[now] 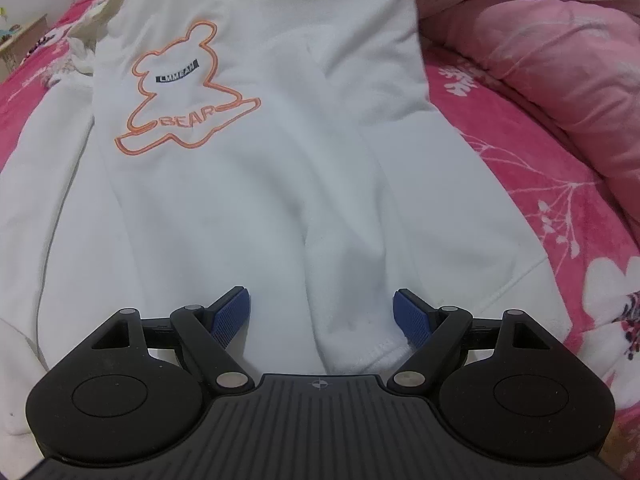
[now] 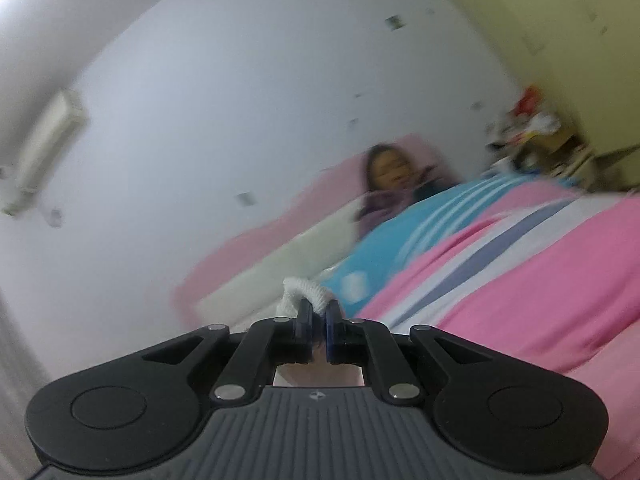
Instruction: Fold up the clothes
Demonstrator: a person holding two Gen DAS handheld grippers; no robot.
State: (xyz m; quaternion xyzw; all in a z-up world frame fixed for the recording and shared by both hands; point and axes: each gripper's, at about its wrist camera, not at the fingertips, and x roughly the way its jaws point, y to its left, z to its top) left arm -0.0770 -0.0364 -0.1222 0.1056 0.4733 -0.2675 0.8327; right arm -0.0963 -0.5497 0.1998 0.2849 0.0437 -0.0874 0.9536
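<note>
A white fleece sweatshirt (image 1: pixel 280 168) lay spread flat on a bed covered by a bright pink sheet with a white flower print (image 1: pixel 540 184). On its chest sat an orange outline of a bear (image 1: pixel 180 92) with the word BEAR and a small dark label. A sleeve (image 1: pixel 432 240) lay folded alongside the body, its ribbed cuff near the lower hem. A pale pink quilt (image 1: pixel 560 60) was bunched up just beside the sweatshirt's far edge.

The left tool (image 1: pixel 322 316) hovered over the lower part of the sweatshirt with its blue-padded fingers (image 1: pixel 230 316) spread wide apart, holding nothing; the cloth showed between them.

The right tool (image 2: pixel 316 320) had its two fingers drawn close together, pinching a ribbed white cuff (image 2: pixel 308 290) that bulged out above the fingertips. This was probably another part of the same sweatshirt, though the right wrist view was too blurred to be sure. That tool pointed up and away from the bed toward a white wall (image 2: pixel 240 100).

Behind it lay a pink, white and grey striped blanket (image 2: pixel 520 264) and a blue striped blanket (image 2: pixel 420 224), with a dark-haired person (image 2: pixel 390 176) reclining beneath them. A white air conditioner (image 2: pixel 44 152) hung high on the wall.
</note>
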